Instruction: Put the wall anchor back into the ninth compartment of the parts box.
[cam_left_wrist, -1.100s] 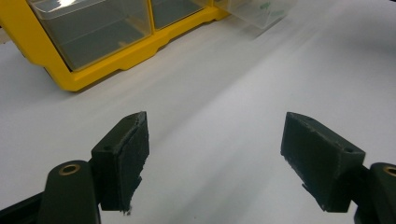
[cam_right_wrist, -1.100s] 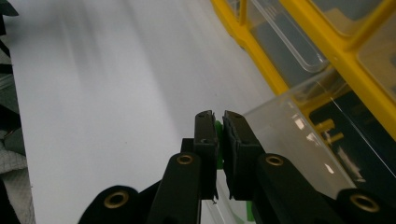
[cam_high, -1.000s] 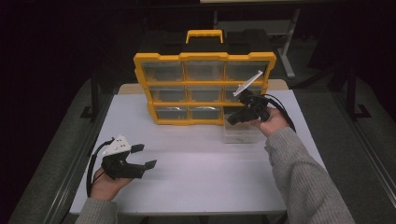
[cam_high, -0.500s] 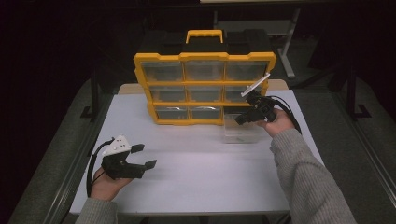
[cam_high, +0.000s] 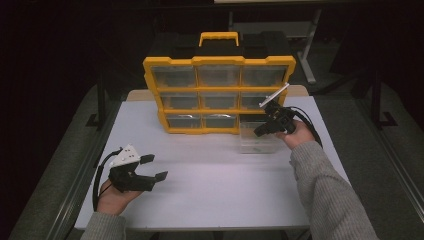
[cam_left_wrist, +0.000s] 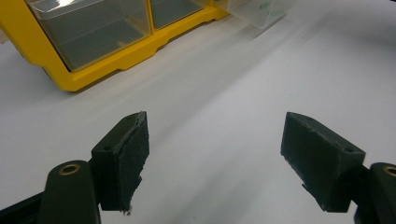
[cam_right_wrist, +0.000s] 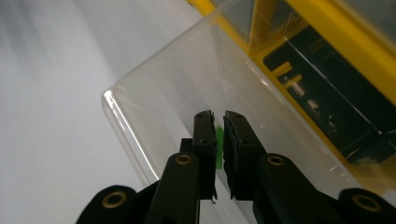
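Note:
A clear plastic drawer (cam_high: 255, 142) stands on the white table (cam_high: 215, 195), pulled out in front of the yellow organizer's (cam_high: 219, 95) bottom right slot. My right gripper (cam_high: 260, 131) dips into the drawer from the right. In the right gripper view its jaws stand almost together inside the drawer (cam_right_wrist: 154, 93), shut on a thin green piece (cam_right_wrist: 218, 140) between the pads. At the table's front left my left gripper (cam_high: 154, 168) rests in the hand, open. The left gripper view shows its jaws wide apart (cam_left_wrist: 215, 144) over bare table with nothing between them.
The organizer (cam_left_wrist: 116, 56) holds several clear drawers under a yellow carry handle (cam_high: 218, 37); its emptied slot (cam_right_wrist: 327, 116) shows dark beside the drawer. The table's front edge lies near the person's forearms. Dark floor surrounds the table.
My right gripper has sunk a little and shifted right, down into the clear drawer. The left gripper has stayed where it was, still open.

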